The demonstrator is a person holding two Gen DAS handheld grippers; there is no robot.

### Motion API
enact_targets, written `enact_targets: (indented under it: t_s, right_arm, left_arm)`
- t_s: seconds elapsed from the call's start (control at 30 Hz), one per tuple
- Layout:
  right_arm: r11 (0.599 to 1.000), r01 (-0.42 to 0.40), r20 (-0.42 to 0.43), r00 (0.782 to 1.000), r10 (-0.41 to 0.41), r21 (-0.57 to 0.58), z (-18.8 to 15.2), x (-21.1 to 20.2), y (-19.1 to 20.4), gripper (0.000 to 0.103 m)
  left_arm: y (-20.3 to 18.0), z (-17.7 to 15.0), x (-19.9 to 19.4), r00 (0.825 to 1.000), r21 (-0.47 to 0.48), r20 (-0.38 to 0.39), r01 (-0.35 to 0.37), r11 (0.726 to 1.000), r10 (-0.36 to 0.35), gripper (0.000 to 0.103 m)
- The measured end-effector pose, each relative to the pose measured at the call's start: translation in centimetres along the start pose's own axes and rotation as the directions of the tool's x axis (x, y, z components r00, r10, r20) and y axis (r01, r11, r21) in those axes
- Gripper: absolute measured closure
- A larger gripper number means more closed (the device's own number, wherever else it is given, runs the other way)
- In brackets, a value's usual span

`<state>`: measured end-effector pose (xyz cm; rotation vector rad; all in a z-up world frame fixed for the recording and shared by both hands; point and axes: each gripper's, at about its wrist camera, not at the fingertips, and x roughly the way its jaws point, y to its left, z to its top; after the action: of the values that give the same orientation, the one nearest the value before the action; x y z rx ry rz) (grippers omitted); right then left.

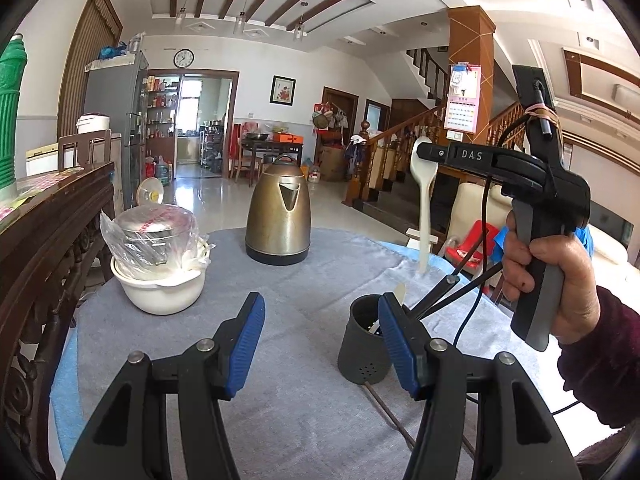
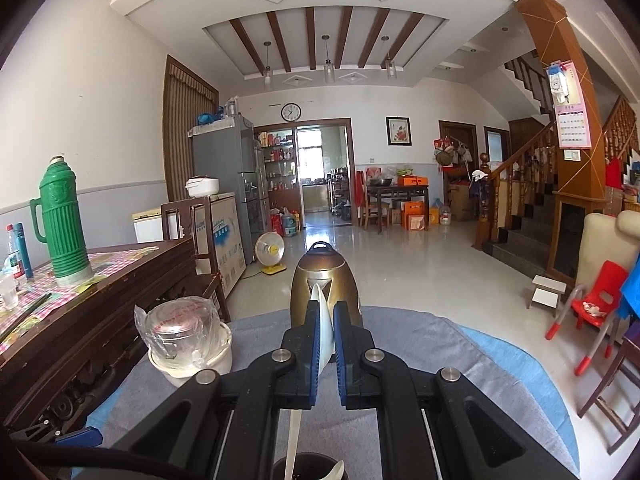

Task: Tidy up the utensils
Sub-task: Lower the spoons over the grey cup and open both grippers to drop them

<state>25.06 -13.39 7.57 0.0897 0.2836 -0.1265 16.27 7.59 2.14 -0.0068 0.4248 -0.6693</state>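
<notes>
1. White plastic spoon [image 1: 425, 200]: long-handled, hanging upright in the air with its bowl on top, handle pointing down above the holder
2. Dark grey utensil holder [image 1: 362, 344]: a perforated cylinder standing upright on the grey tablecloth, with another pale utensil [image 1: 399, 293] sticking up from inside

A home's living-dining room: staircase [image 2: 516, 200], fridge [image 2: 224, 160], wall clock [image 2: 291, 112], kettle [image 1: 279, 216].

On the table stand one brass-coloured kettle [image 1: 278, 216], one dark utensil holder [image 1: 362, 346] and one white pot [image 1: 160, 284], with two white spoons [image 1: 425, 200] and two grippers [image 1: 320, 340] in view.
</notes>
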Motion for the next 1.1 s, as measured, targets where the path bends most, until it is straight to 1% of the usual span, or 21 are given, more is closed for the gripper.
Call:
enact_targets:
  t_s: [0.03,0.1,0.17,0.2,0.23,0.27,0.43,0.53,0.67,0.77,0.83,0.97,1.0,1.03,1.1]
  right_arm:
    - [1.0,0.0,-0.002,1.0,0.0,-0.003,0.0,0.0,0.0,0.094]
    - [1.0,-0.007,-0.006,1.0,0.007,-0.002,0.2,0.0,-0.1,0.087]
    - [1.0,-0.013,-0.002,1.0,0.013,0.001,0.2,-0.1,-0.1,0.069]
    - [1.0,-0.015,0.004,1.0,0.015,0.002,0.2,-0.2,-0.1,0.064]
    - [1.0,-0.014,0.016,1.0,0.014,0.001,0.2,-0.4,-0.1,0.049]
    - [1.0,-0.011,0.026,1.0,0.011,0.001,0.2,-0.6,-0.1,0.044]
    - [1.0,-0.022,0.098,0.995,0.02,0.016,0.8,-2.4,-0.6,0.044]
    - [0.998,-0.035,0.142,0.989,0.028,0.049,1.6,-4.1,-1.5,0.044]
    - [0.996,-0.034,0.191,0.981,0.018,0.083,2.2,-6.9,-3.4,0.044]
    - [0.992,-0.021,0.216,0.976,-0.007,0.124,2.4,-9.2,-5.7,0.044]
    - [0.989,-0.011,0.219,0.975,-0.022,0.15,2.3,-10.7,-7.3,0.044]
    - [0.984,0.013,0.188,0.981,-0.047,0.179,1.7,-12.9,-10.5,0.045]
    - [0.982,0.008,0.173,0.984,-0.042,0.188,1.4,-13.2,-11.4,0.045]
    - [0.979,-0.012,0.148,0.989,-0.018,0.205,0.9,-13.4,-12.4,0.045]
    - [0.963,-0.073,0.109,0.993,0.046,0.259,0.0,-13.1,-14.4,0.045]
  left_arm:
    - [0.0,0.0,0.0,1.0,-0.001,0.0,0.0,1.0,0.0,0.043]
    - [-0.1,0.1,0.0,1.0,-0.005,0.001,0.002,1.0,-0.002,0.043]
    - [-0.1,0.1,0.2,1.0,-0.01,0.001,0.006,1.0,-0.006,0.042]
    - [-0.1,0.1,0.2,1.0,-0.01,0.0,0.005,1.0,-0.005,0.042]
    - [-0.1,0.1,0.2,1.0,-0.01,-0.001,0.005,1.0,-0.005,0.042]
    - [-0.1,0.1,0.2,1.0,-0.01,-0.001,0.005,1.0,-0.005,0.042]
    - [-0.2,0.1,0.2,1.0,-0.023,-0.015,0.002,1.0,-0.002,0.042]
    - [-0.4,-0.2,-0.1,1.0,-0.043,-0.027,-0.003,0.999,0.002,0.039]
    - [-1.1,-1.4,-0.6,0.998,-0.088,-0.068,-0.016,0.996,0.01,0.035]
    - [-2.0,-2.8,-1.1,0.993,-0.136,-0.121,-0.017,0.991,0.0,0.034]
    - [-2.9,-3.8,-1.6,0.988,-0.165,-0.155,-0.016,0.986,-0.01,0.034]
    - [-5.0,-5.3,-2.7,0.983,-0.183,-0.185,-0.015,0.983,-0.02,0.033]
    - [-5.7,-5.8,-3.0,0.981,-0.185,-0.19,-0.014,0.983,-0.022,0.033]
    - [-6.2,-6.2,-3.2,0.98,-0.185,-0.196,-0.014,0.983,-0.023,0.033]
    - [-7.4,-7.2,-3.6,0.977,-0.185,-0.214,-0.018,0.983,-0.023,0.033]
